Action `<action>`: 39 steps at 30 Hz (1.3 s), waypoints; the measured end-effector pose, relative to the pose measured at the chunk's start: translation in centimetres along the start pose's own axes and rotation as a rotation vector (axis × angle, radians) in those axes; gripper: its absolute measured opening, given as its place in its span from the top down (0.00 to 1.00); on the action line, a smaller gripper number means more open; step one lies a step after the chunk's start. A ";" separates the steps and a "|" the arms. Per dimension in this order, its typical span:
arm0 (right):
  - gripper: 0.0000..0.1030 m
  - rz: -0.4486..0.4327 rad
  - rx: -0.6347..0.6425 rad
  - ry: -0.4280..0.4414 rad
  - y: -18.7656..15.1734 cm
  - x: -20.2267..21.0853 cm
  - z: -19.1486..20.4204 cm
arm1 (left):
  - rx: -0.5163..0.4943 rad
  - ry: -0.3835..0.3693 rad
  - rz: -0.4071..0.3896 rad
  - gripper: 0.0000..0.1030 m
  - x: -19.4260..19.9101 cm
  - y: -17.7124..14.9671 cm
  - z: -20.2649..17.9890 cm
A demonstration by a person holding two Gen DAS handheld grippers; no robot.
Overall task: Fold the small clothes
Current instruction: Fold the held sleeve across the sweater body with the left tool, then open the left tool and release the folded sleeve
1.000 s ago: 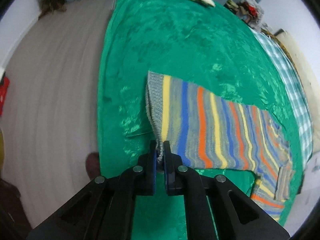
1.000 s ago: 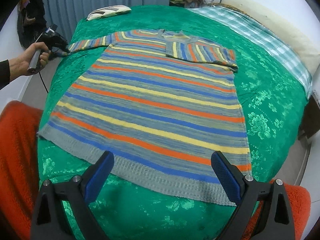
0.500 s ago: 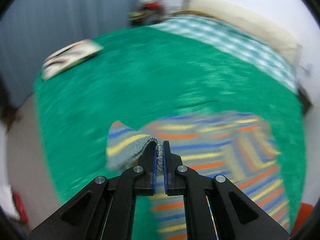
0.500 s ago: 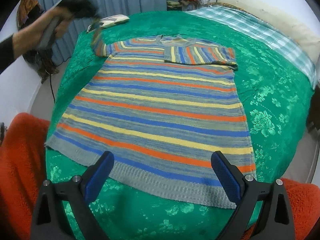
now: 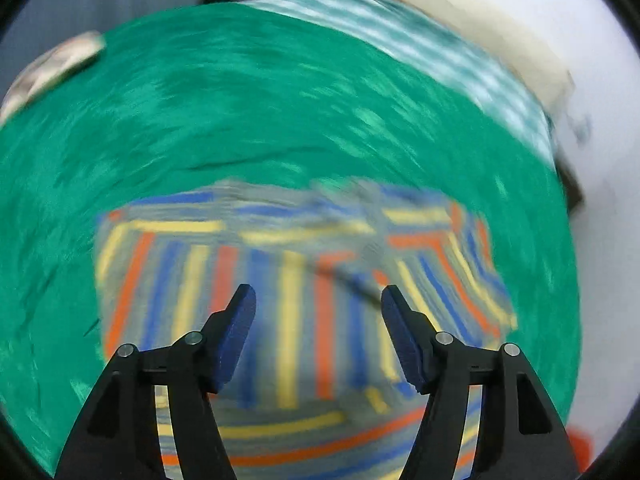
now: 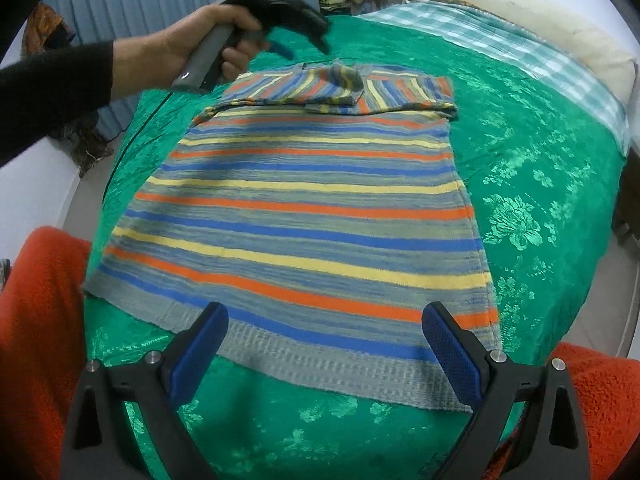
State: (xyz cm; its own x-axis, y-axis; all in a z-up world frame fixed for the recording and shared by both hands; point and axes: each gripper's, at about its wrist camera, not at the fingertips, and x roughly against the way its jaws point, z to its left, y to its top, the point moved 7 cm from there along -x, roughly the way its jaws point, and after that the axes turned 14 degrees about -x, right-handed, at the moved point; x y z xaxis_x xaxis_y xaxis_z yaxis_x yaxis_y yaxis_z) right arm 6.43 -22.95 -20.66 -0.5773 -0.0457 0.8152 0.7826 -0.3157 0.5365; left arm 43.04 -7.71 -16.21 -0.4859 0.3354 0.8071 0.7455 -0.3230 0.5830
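Lying flat on the green bedspread point(image 6: 532, 184), the striped sweater point(image 6: 304, 216) now has its left sleeve point(image 6: 296, 90) folded across the chest; left gripper point(image 5: 318, 320) jaws have just been opening, nothing between them, sleeve released. Right gripper point(image 6: 324, 344) wide, empty, near the hem. Both sleeves look in, so folding the body up seems next

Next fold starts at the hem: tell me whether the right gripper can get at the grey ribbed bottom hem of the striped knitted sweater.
Probably yes. The right gripper hangs open just above the grey ribbed hem of the striped knitted sweater, which lies flat and uncovered on the green bedspread; the left gripper is at the far end.
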 end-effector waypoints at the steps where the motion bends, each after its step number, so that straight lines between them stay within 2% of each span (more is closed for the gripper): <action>1: 0.06 0.004 -0.004 0.001 0.0 -0.1 -0.2 | 0.040 0.031 -0.007 0.34 0.1 -0.4 2.0; 3: 0.06 0.013 -0.011 0.006 0.0 -0.4 -0.4 | 0.054 0.113 0.031 0.35 -0.5 -2.0 5.1; 4: 0.06 0.019 -0.013 0.009 0.0 -0.5 -0.5 | 0.044 0.171 0.078 0.35 -1.0 -3.5 6.7; 5: 0.06 0.022 -0.013 0.010 -0.1 -0.6 -0.4 | 0.033 0.219 0.119 0.37 -1.7 -4.7 7.7; 6: 0.06 0.026 -0.013 0.012 -0.1 -0.7 -0.3 | 0.021 0.300 0.183 0.47 -2.1 -6.5 9.4; 7: 0.06 0.028 -0.011 0.015 -0.2 -0.7 -0.3 | 0.030 0.336 0.209 0.46 -2.1 -8.2 11.0; 11: 0.06 0.037 -0.010 0.015 -0.5 -0.9 -0.3 | 0.130 0.255 0.117 0.39 0.7 -8.6 12.5; 13: 0.06 0.042 -0.012 0.009 -0.6 -1.1 -0.5 | 0.140 0.192 0.072 0.29 1.4 -7.8 12.2; 15: 0.06 0.047 -0.013 0.005 -0.6 -1.4 -0.5 | 0.138 0.167 0.100 0.27 0.9 -7.5 11.9; 16: 0.06 0.048 -0.011 0.002 -0.6 -1.5 -0.5 | 0.134 0.144 0.154 0.34 -0.2 -7.8 11.7; 17: 0.06 0.051 -0.008 0.001 -0.7 -1.6 -0.4 | 0.123 0.139 0.191 0.47 -1.4 -7.7 11.5; 18: 0.06 0.051 -0.005 0.000 -0.7 -1.6 -0.3 | 0.092 0.155 0.203 0.86 -1.9 -7.8 11.2; 19: 0.06 0.052 0.001 -0.001 -0.7 -1.6 -0.1 | 0.052 0.147 0.192 0.96 -2.0 -7.6 10.5; 21: 0.06 0.050 0.008 -0.001 -0.7 -1.6 0.1 | 0.000 0.230 0.162 0.97 -1.2 -7.0 10.0; 22: 0.06 0.048 0.009 -0.001 -0.6 -1.6 0.2 | 0.005 0.264 0.145 0.97 -0.8 -6.9 10.3; 25: 0.06 0.045 0.008 -0.001 -0.6 -1.6 0.1 | 0.055 0.261 0.155 0.97 -1.5 -7.5 11.4; 27: 0.06 0.051 0.007 0.000 -0.7 -1.7 0.0 | 0.026 0.279 0.162 0.93 -1.6 -7.6 11.1; 29: 0.06 0.056 0.006 0.000 -0.7 -1.8 -0.1 | 0.026 0.300 0.172 0.80 -1.8 -7.8 11.3; 31: 0.06 0.057 0.004 0.000 -0.7 -1.8 -0.2 | 0.038 0.340 0.156 0.54 -0.7 -7.4 11.4; 33: 0.06 0.046 -0.002 -0.003 -0.5 -1.5 -0.5 | 0.037 0.368 0.116 0.45 1.3 -7.4 11.7; 36: 0.06 0.028 -0.016 -0.018 0.1 -1.0 -1.1 | -0.001 0.325 0.063 0.33 4.4 -8.1 9.3; 39: 0.06 -0.003 -0.043 -0.049 1.5 -0.1 -2.4 | -0.065 0.250 0.039 0.26 7.2 -10.3 5.4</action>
State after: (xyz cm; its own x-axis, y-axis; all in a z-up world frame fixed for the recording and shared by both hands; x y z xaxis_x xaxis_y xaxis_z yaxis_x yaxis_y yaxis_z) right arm 7.09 -25.69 -20.48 -0.5669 0.0015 0.8238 0.7695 -0.3561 0.5302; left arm 34.31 2.84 -16.95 -0.5612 0.0952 0.8222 0.7387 -0.3906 0.5494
